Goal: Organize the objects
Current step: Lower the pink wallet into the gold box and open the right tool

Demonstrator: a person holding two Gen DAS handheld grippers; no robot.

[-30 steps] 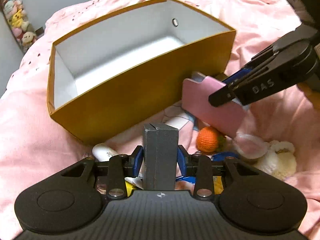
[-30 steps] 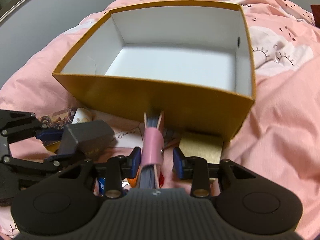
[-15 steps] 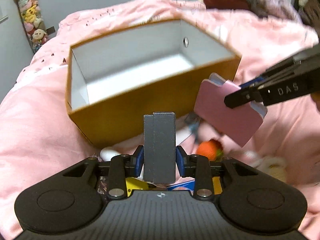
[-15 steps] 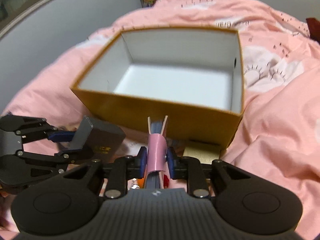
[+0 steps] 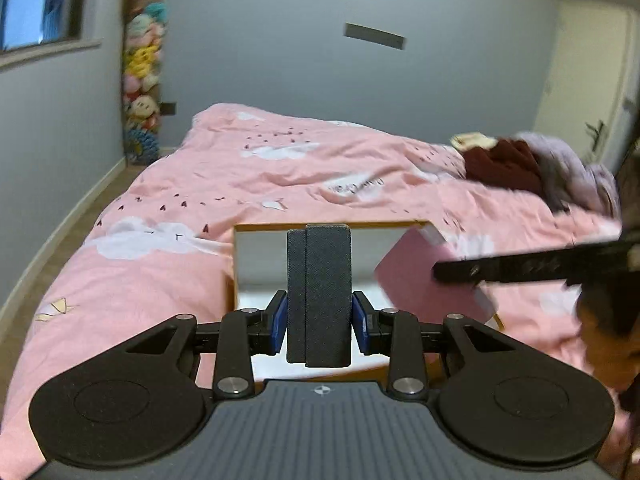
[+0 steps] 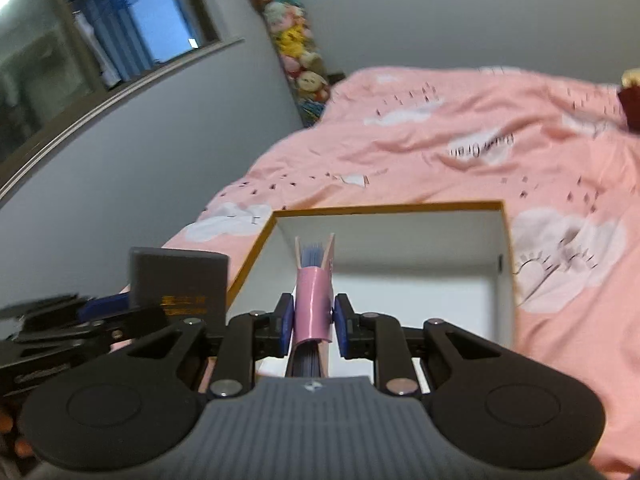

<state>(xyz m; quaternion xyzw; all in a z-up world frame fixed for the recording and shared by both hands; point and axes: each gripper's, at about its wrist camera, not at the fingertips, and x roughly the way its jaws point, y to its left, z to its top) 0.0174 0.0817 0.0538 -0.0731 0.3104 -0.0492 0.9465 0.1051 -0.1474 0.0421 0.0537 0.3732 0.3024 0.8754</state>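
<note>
**Both grippers loaded above the open box**

Left wrist view, lower centre: the left gripper (image 5: pixel 319 320) has its blue pads pressed against both sides of a dark grey case (image 5: pixel 319 294), held upright. Behind it sits the yellow-sided box (image 5: pixel 256 254), white inside, on the pink quilt (image 5: pixel 248 176). At right of the frame the right gripper (image 5: pixel 456 270) clamps a pink notebook (image 5: pixel 412 276) tilted over the box's right edge.

Right wrist view, centre: the notebook (image 6: pixel 313 304) stands edge-on between closed pads, in front of the box (image 6: pixel 440 240) interior. At left, the grey case (image 6: pixel 180 280) shows gold lettering. Plush toys (image 6: pixel 294 44) hang in the upper-frame corner.
</note>
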